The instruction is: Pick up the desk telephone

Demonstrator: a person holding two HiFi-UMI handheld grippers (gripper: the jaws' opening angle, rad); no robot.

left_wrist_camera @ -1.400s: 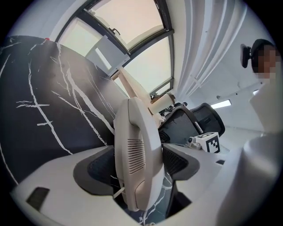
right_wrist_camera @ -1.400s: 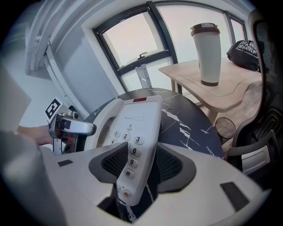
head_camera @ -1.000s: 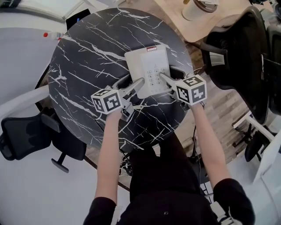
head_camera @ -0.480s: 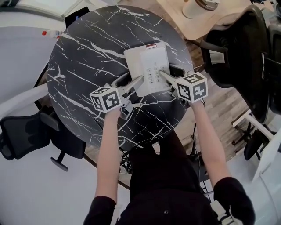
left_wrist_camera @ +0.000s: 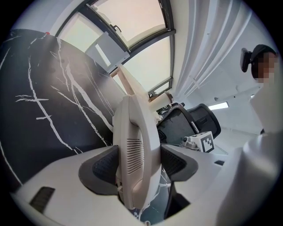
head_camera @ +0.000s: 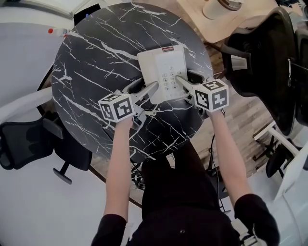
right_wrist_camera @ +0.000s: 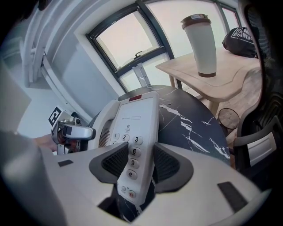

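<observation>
A white desk telephone (head_camera: pixel 163 67) lies on the round black marble table (head_camera: pixel 96 62), its handset on the left and its keypad on the right. My left gripper (head_camera: pixel 144 87) reaches in at the phone's near left corner. In the left gripper view its jaws are closing, and both pads touch the handset side of the telephone (left_wrist_camera: pixel 132 145) at the left gripper (left_wrist_camera: pixel 139 165). My right gripper (head_camera: pixel 185 79) sits at the near right corner. Its jaws are closing too, and its pads (right_wrist_camera: pixel 117 163) hug the keypad edge of the telephone (right_wrist_camera: pixel 132 128) at the right gripper (right_wrist_camera: pixel 140 165).
A wooden table at the top right carries a white tumbler (head_camera: pixel 214 9). Black office chairs stand at the right (head_camera: pixel 269 53) and lower left (head_camera: pixel 29 144). A small bottle with a red cap (head_camera: pixel 60 32) lies beyond the table's far left rim.
Both grippers stay where they were at the phone's near corners. Only the head view has shifted slightly.
</observation>
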